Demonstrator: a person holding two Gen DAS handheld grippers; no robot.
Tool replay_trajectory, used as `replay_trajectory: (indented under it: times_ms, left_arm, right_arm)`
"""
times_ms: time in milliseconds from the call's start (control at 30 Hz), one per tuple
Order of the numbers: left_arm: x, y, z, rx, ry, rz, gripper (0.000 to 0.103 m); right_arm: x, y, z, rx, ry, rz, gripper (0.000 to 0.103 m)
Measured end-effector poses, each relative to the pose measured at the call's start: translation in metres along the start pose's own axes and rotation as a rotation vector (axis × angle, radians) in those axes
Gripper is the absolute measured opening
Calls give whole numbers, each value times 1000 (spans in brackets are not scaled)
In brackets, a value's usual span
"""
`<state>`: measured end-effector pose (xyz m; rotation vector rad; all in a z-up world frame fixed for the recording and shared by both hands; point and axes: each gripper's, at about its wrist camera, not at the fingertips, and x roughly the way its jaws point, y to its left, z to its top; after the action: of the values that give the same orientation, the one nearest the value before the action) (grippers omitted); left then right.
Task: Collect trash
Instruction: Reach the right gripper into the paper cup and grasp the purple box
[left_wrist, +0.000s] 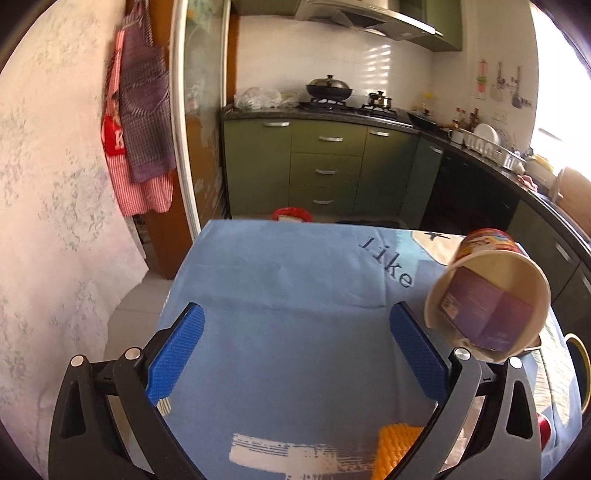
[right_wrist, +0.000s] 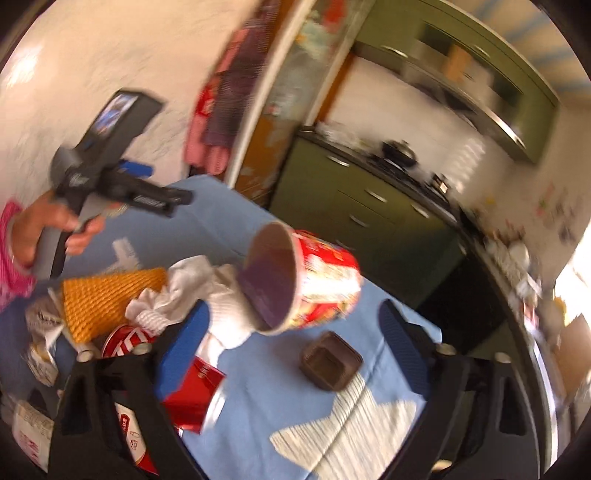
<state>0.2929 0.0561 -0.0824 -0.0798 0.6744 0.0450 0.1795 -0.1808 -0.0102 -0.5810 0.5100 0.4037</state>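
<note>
Noodle cup (right_wrist: 310, 280) tipped sideways, mouth (left_wrist: 487, 306) facing cameras

Motion blur is smearing the kitchen cabinets (right_wrist: 373, 206) and counter clutter in the right wrist view. The noodle cup (left_wrist: 487, 291) is hiding what lies behind it near the table's right edge. The orange piece (left_wrist: 397, 454) is running out of the picture's bottom. The red can (right_wrist: 195, 398) is sitting partly behind a blue pad.

Green cabinets (left_wrist: 325, 162) run under a dark counter. On the counter above them sits a lidded wok (left_wrist: 328, 88), with a small pot (left_wrist: 379, 99) to its right. Checked aprons (left_wrist: 142, 129) hang left of the cabinets, and a blue tablecloth (left_wrist: 288, 295) lies in front.
</note>
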Motion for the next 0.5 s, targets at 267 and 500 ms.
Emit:
replay_trajectory:
  times_ms: [267, 500]
  left_arm:
    - [15, 18, -15, -45, 21, 26, 99]
    - [15, 21, -19, -56, 35, 23, 99]
  right_arm:
    - [57, 48, 19, -304, 54, -16, 61]
    - [102, 56, 32, -401, 166, -63, 61]
